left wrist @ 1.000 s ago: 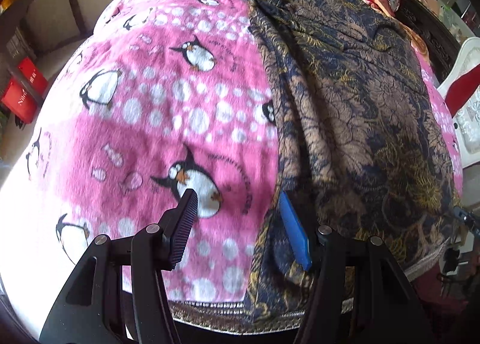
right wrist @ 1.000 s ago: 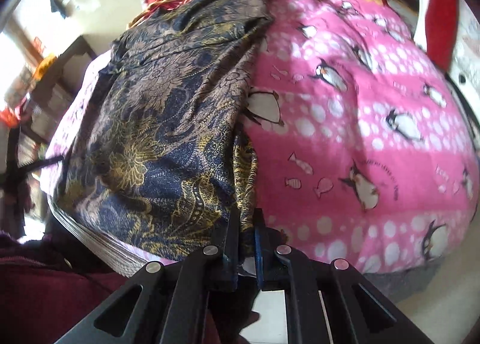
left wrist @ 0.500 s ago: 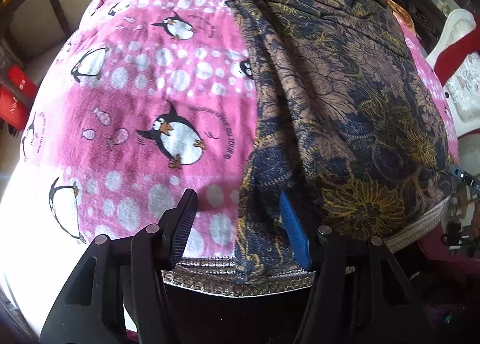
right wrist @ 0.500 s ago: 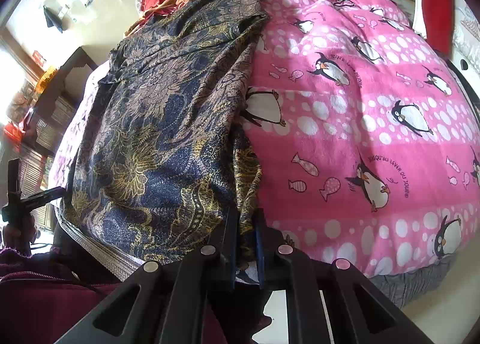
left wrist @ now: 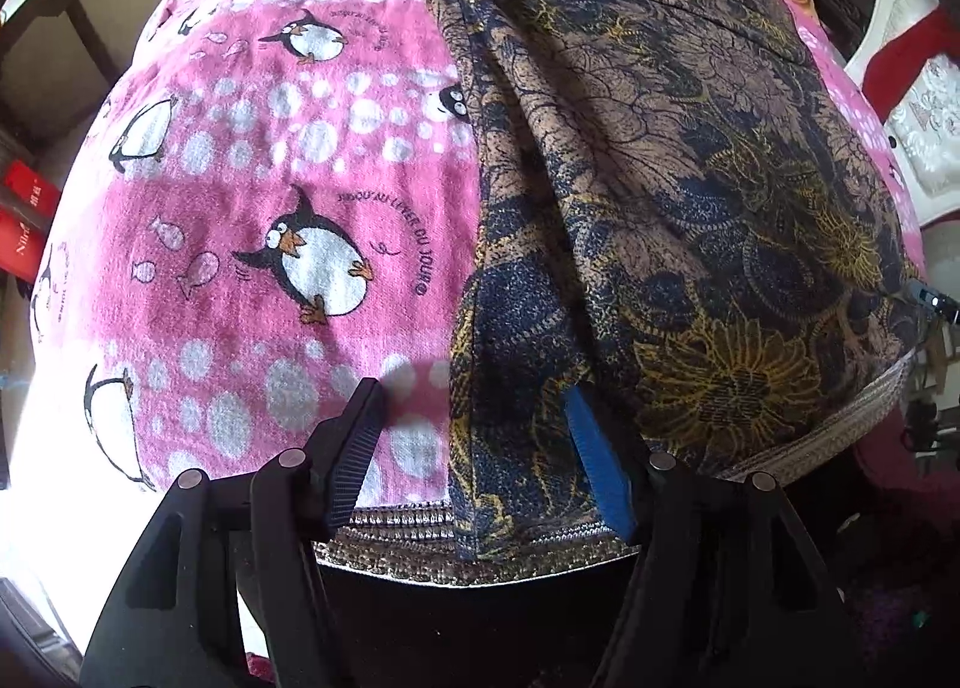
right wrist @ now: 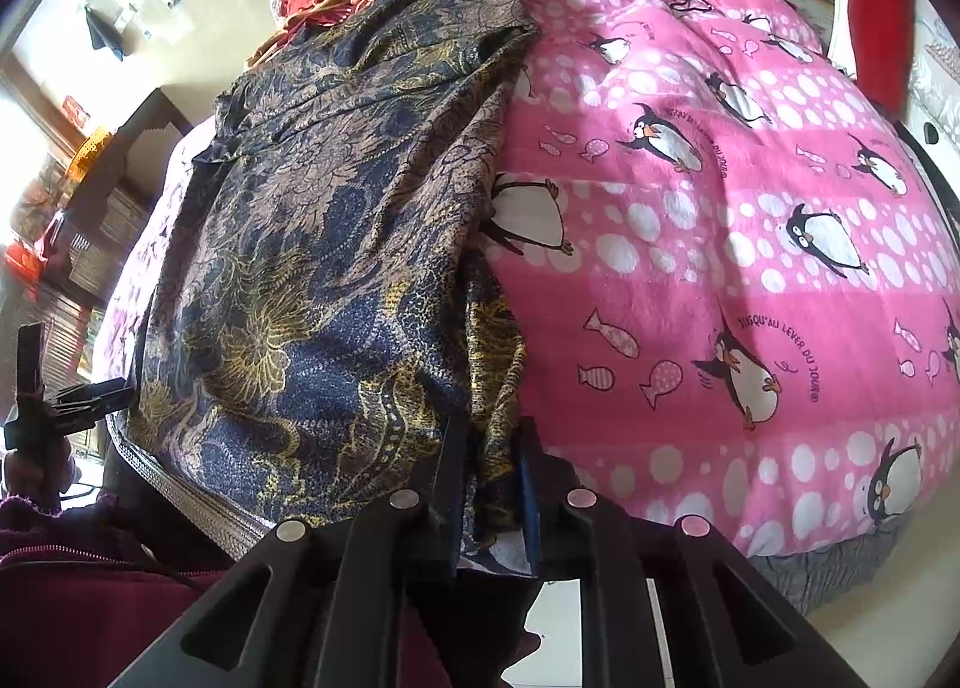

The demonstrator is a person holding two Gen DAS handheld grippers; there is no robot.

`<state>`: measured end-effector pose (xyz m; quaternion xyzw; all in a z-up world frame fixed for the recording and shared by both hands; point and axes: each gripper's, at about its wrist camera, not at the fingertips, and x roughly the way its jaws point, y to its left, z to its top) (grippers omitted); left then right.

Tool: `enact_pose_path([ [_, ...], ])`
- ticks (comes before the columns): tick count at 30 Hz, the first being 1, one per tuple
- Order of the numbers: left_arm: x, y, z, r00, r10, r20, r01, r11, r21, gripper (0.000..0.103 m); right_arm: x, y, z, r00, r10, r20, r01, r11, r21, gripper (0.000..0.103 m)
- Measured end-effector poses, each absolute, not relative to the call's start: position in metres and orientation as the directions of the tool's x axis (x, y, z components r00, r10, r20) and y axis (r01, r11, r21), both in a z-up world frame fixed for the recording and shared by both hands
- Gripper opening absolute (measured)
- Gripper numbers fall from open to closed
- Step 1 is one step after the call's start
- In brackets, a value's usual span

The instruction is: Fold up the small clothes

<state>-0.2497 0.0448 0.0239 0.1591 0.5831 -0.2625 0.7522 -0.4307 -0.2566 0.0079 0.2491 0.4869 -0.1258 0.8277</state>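
Lying lengthwise on a pink penguin blanket (left wrist: 252,159), the dark floral garment (left wrist: 690,159) takes up the right half of the left wrist view and the left half of the right wrist view (right wrist: 324,244).

At the far left of the left wrist view, red boxes (left wrist: 27,208) are cut off by the frame edge and their lettering is too small to read. Next comes bare blanket, washed out to white at its lower left corner by glare. The left gripper (left wrist: 474,436) stands wide apart at the near hem: its black ribbed finger (left wrist: 354,448) sits over the blanket, its blue finger (left wrist: 600,466) is partly tucked under a fold of cloth, and a hanging strip of the garment falls between them. Neither finger presses it. The blanket's woven border (left wrist: 420,538) runs beneath, and everything under it is in shadow. At the right edge, a white carved piece of furniture (left wrist: 924,105) is only partly seen.

In the right wrist view, the other tool and the hand holding it (right wrist: 42,424) show small at the far left. The right gripper (right wrist: 489,478) is nearly closed, pinching a bunched edge of the garment; the cloth hides the inner faces of its fingers. Pink blanket fills the right side.
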Motion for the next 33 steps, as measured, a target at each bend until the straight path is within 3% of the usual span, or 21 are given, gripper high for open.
enact_pose_path([
  [22,-0.249,0.037,0.016,0.189,-0.192,-0.963,0.592,0.805,-0.044,0.062,-0.426,-0.263,0.003,0.512,0.065,-0.857,0.448,0.831,0.331,0.022],
  [27,-0.252,0.035,0.015,0.128,-0.26,-0.957,0.612,0.78,-0.13,0.019,-0.425,-0.258,0.006,0.519,0.059,-0.853,0.425,0.847,0.318,0.022],
  [29,-0.251,0.034,0.013,0.11,-0.278,-0.954,0.616,0.773,-0.154,0.013,-0.422,-0.251,0.011,0.514,0.031,-0.857,0.396,0.878,0.269,0.008],
  [30,-0.252,0.033,0.015,0.106,-0.283,-0.953,0.614,0.773,-0.162,0.007,-0.421,-0.248,0.014,0.52,0.018,-0.854,0.381,0.889,0.252,0.007],
  [33,-0.248,0.036,0.024,0.076,-0.332,-0.94,0.606,0.764,-0.221,0.004,-0.418,-0.243,0.022,0.535,0.037,-0.844,0.349,0.9,0.26,0.006],
])
